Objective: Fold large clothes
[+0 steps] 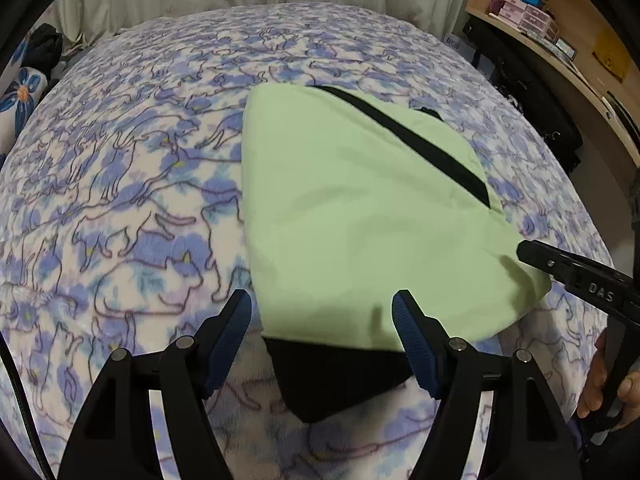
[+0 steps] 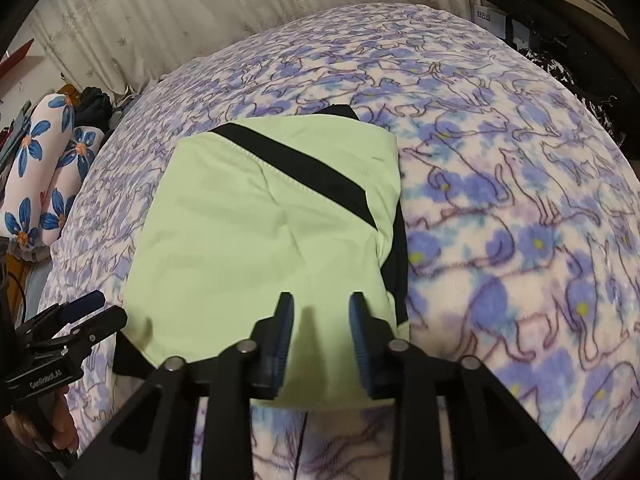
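Observation:
A light green garment (image 1: 360, 216) with a black diagonal stripe and black trim lies folded into a compact block on the bed; it also shows in the right wrist view (image 2: 256, 232). My left gripper (image 1: 322, 312) is open, its blue-padded fingers (image 1: 236, 320) straddling the garment's near black edge just above it. My right gripper (image 2: 320, 312) is open with a narrower gap, over the garment's near right corner, holding nothing. Its tip shows in the left wrist view (image 1: 532, 252) at the garment's right edge. The left gripper shows at the lower left of the right wrist view (image 2: 92, 312).
The bed is covered by a blue and purple cat-print blanket (image 1: 140, 184). Floral pillows (image 2: 44, 168) and dark clothes lie at the far left. Curtains (image 2: 160, 20) hang behind. A wooden shelf (image 1: 560, 40) with boxes stands at the right.

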Available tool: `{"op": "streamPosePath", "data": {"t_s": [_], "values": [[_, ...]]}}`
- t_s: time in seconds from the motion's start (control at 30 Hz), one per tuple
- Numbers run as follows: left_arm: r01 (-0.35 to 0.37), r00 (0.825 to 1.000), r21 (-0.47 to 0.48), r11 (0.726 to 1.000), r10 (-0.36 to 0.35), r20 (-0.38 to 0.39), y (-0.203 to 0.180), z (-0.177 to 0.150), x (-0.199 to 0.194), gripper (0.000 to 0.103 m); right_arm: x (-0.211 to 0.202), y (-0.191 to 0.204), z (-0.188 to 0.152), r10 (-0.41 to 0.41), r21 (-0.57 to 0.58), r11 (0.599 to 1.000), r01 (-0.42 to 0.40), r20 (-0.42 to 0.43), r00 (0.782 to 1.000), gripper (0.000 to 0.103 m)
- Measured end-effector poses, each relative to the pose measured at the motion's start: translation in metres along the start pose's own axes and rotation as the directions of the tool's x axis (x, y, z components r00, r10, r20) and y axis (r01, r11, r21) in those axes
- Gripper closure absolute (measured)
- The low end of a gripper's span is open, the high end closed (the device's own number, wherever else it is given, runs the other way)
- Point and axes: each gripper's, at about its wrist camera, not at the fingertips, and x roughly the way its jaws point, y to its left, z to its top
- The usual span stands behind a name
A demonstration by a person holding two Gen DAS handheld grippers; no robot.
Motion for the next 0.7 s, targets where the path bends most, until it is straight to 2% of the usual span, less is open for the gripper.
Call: {"op": "streamPosePath", "data": {"t_s": [0.07,0.23,0.3,0.4,0.5,0.7], "values": [[0.001,1.0,-0.013,1.0,-0.001,-0.012,0.002,-0.003,0.0,0.032,-0.002,0.0,-0.004,-0.001,-0.002,1.0,0.001,-0.004,1.0,0.07],[0.008,0.998,-0.043,0.999,-0.01,-0.06,0.008,-0.011,0.004,0.032,-0.008,0.001,-0.014,-0.006,-0.014,1.0,0.006,-0.01,1.0,0.048],[0.009,0.997,-0.044,0.999,-0.012,-0.075,0.009,-0.014,0.005,0.031,-0.011,0.002,-0.017,-0.008,-0.02,1.0,0.008,-0.012,1.0,0.046],[0.002,0.997,-0.042,0.999,-0.006,-0.082,0.011,-0.017,0.005,0.026,-0.014,0.001,-0.019,-0.008,-0.024,1.0,0.007,-0.02,1.0,0.042],[0.028,0.995,-0.053,0.998,-0.033,-0.092,0.014,-0.017,0.004,0.024,-0.018,-0.003,-0.018,-0.002,-0.017,1.0,0.001,-0.026,1.0,0.034],[0.077,0.99,-0.087,0.993,-0.086,-0.113,0.023,-0.009,0.01,0.022,-0.015,-0.022,-0.005,0.035,0.05,0.998,-0.033,-0.053,0.998,0.031]]}}
